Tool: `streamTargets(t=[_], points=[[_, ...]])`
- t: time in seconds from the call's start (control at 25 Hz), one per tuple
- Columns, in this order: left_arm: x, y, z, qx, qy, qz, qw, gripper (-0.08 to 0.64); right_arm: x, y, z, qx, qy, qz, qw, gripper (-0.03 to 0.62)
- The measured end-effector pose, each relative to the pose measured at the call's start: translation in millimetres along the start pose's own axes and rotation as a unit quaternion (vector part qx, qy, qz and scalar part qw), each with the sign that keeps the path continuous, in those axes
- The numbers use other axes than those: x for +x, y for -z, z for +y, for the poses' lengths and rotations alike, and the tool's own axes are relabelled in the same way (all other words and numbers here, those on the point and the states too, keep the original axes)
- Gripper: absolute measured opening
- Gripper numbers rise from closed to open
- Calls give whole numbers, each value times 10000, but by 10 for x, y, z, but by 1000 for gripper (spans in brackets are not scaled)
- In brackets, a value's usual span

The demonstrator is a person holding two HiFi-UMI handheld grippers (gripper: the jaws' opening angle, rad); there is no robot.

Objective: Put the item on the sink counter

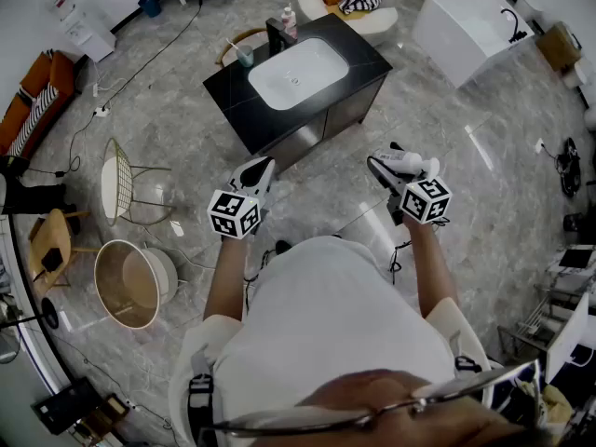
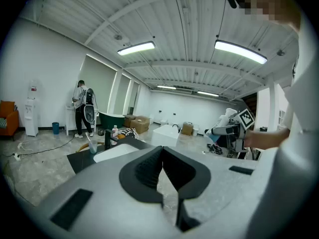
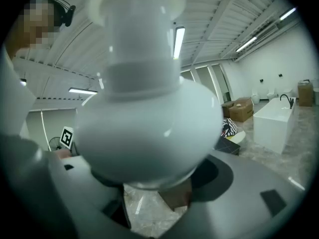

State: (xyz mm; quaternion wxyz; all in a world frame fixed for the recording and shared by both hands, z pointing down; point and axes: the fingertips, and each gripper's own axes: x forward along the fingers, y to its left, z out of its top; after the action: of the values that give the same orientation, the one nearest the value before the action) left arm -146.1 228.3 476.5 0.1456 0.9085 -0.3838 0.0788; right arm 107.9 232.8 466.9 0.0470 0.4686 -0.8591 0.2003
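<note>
The task is at its carrying stage, and the placing itself is not yet done. The right gripper [image 1: 386, 167] is clamped on the white bottle [image 1: 411, 162]. Its jaws are spread wide around the round body, which fills most of the right gripper view [image 3: 149, 108] with the neck rising toward the top. The left gripper [image 1: 262, 169] carries nothing: its own view shows the two jaws brought together at the tips with no object between them. Both grippers are held out in front of the person, well short of the sink counter [image 1: 234, 98], which stands ahead across a stretch of marble floor [image 1: 168, 110]. The bottle is up in the air on the near right side of the sink counter, well apart from it. Along the far edge of the dark surface, beyond the white basin [image 1: 298, 74], stand a black faucet [image 1: 277, 35], a cup with a toothbrush [image 1: 244, 56] and a small pink-capped bottle [image 1: 290, 19]. The near corners and the strip to the right of the basin look bare. By my reading, nearly all of the approach remains. The person has to close the gap to the sink counter, bring the white bottle over a bare part of the surface, lower it until it rests there, and then open the right gripper. The smooth round body could roll if it is set down on its side, so standing it on its base seems the safer finish.
</note>
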Motion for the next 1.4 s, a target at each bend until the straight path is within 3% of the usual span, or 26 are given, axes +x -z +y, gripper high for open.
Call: streamTargets(t=[0.84, 1.4], points=[[7, 38, -92, 20, -26, 41, 10000, 5, -95, 21, -27, 83, -70, -53, 9999, 359], [388, 92, -530, -37, -205, 69, 9998, 5, -353, 50, -503, -132, -200, 110, 9997, 357]])
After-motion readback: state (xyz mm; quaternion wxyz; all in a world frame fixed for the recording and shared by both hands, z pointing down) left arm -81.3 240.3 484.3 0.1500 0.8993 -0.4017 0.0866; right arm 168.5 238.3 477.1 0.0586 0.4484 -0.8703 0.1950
